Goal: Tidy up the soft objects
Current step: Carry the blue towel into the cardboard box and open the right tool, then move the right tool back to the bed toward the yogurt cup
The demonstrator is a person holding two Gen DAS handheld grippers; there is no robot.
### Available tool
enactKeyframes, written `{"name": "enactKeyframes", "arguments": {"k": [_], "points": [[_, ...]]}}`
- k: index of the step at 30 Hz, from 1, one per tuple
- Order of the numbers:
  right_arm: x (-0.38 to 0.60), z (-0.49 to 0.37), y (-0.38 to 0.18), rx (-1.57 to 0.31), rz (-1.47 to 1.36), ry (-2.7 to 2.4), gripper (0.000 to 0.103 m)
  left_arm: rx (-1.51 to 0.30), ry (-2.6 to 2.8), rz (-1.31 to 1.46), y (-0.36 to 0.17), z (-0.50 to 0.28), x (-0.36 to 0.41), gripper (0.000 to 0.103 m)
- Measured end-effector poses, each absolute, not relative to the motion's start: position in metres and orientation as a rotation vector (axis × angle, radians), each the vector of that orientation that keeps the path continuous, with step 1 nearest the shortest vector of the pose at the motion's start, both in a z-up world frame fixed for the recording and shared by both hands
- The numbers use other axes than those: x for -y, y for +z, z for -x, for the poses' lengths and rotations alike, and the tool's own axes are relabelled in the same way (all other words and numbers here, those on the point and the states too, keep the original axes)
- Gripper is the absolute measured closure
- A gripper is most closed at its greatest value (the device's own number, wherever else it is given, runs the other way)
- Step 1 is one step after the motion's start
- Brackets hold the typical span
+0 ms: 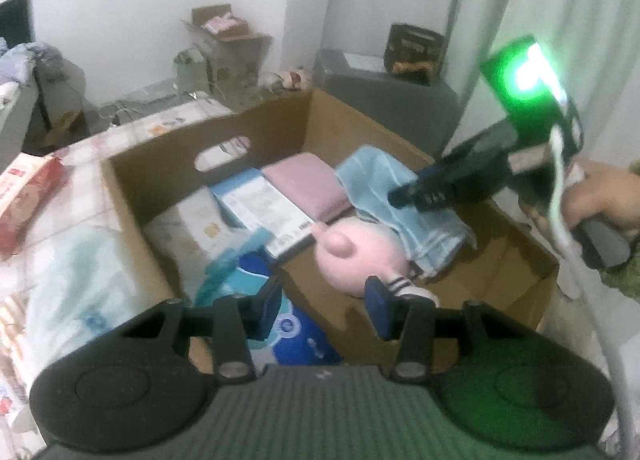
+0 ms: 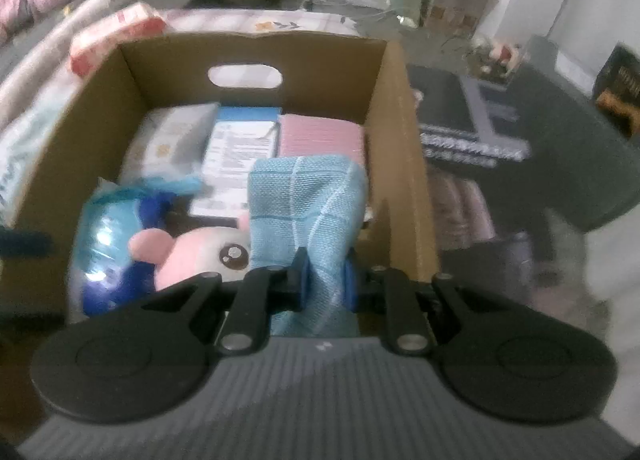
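Observation:
An open cardboard box (image 1: pixel 160 164) (image 2: pixel 396 148) stands on the bed. Inside lie a folded pink cloth (image 1: pixel 308 184) (image 2: pixel 320 136), a light blue checked towel (image 1: pixel 384 196) (image 2: pixel 304 196), a pink plush toy (image 1: pixel 360 256) (image 2: pixel 192 252), a blue plastic packet (image 1: pixel 296 336) (image 2: pixel 108 236) and white and blue packs (image 1: pixel 264 204). My right gripper (image 2: pixel 322 284) (image 1: pixel 404 192) is shut on the light blue towel over the box's right side. My left gripper (image 1: pixel 322 306) is open and empty, above the box's near edge by the plush toy.
A red and white pack (image 1: pixel 24 196) (image 2: pixel 116 32) lies on the bed beside the box. A dark grey chair (image 1: pixel 392 96) (image 2: pixel 560 148) with a black bag stands past the box. Cardboard boxes and clutter (image 1: pixel 224 48) sit on the floor by the wall.

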State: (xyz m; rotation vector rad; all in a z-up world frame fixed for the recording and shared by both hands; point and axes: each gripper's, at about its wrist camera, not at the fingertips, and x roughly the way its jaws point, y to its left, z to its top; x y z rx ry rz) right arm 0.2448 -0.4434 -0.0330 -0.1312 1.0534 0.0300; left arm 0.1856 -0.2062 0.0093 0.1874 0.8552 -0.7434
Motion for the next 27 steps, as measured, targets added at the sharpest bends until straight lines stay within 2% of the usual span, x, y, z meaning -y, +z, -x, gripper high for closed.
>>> {"name": "enactKeyframes", "arguments": {"k": [6, 9, 12, 18, 24, 27], "points": [[0.431, -0.245, -0.048, -1.079, 0.252, 0.001, 0.084, -0.821, -0.719, -0.164, 0.023, -0.180, 0.185, 0.054], [0.430, -0.246, -0.044, -1.059, 0.270, -0.033, 0.075, -0.810, -0.704, -0.137, 0.029, -0.178, 0.172, 0.050], [0.431, -0.240, -0.030, -1.005, 0.257, -0.046, 0.071, -0.795, -0.691, -0.119, 0.035, -0.176, 0.160, 0.050], [0.439, -0.228, -0.005, -0.960, 0.049, 0.005, 0.070, -0.773, -0.671, -0.075, 0.045, -0.168, 0.137, 0.049], [0.448, -0.237, -0.031, -1.050, -0.264, 0.089, 0.070, -0.733, -0.659, -0.021, 0.057, -0.160, 0.116, 0.045], [0.443, -0.244, -0.037, -1.065, -0.299, 0.108, 0.066, -0.719, -0.648, -0.011, 0.060, -0.158, 0.106, 0.044]]}}
